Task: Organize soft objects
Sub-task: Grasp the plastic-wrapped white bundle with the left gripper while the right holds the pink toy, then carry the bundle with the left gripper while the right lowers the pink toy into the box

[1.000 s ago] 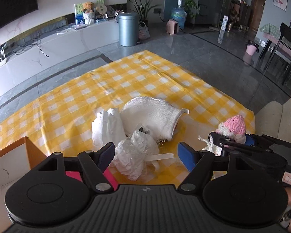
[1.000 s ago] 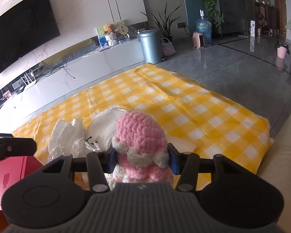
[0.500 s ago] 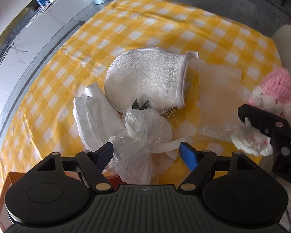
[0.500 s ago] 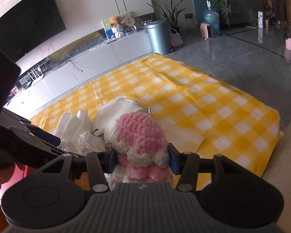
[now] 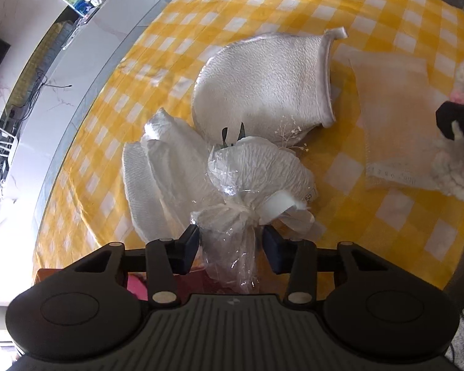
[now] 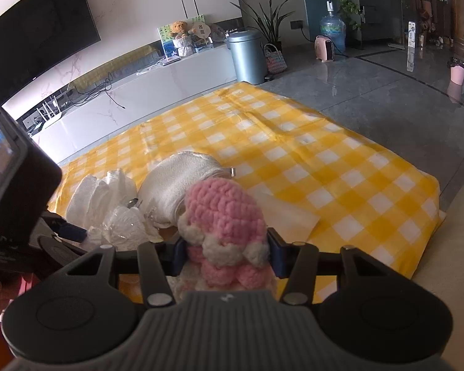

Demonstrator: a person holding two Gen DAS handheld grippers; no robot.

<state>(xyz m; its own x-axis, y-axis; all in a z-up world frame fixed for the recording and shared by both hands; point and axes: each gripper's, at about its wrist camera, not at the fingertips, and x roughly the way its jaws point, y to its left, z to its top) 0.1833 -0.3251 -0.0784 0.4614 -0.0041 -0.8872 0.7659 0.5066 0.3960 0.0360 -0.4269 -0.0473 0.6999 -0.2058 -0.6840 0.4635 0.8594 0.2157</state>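
Down came the left tongs (image 5: 230,244), now closing around the crinkly clear plastic bundle (image 5: 247,185) near the front of the yellow checked cloth (image 5: 340,179) on the worktop. Behind it lie a white fluffy pouch (image 5: 263,83) and folded white cloths (image 5: 157,170). Right tongs (image 6: 225,255) pinch the pink knitted doll (image 6: 225,216). Nothing looks sorted yet.

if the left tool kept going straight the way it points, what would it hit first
Most likely the clear plastic-wrapped bundle, whose twisted end already sits between the closing jaws of the left tool. The white cloth mitt lies further along, though depth is hard to judge.
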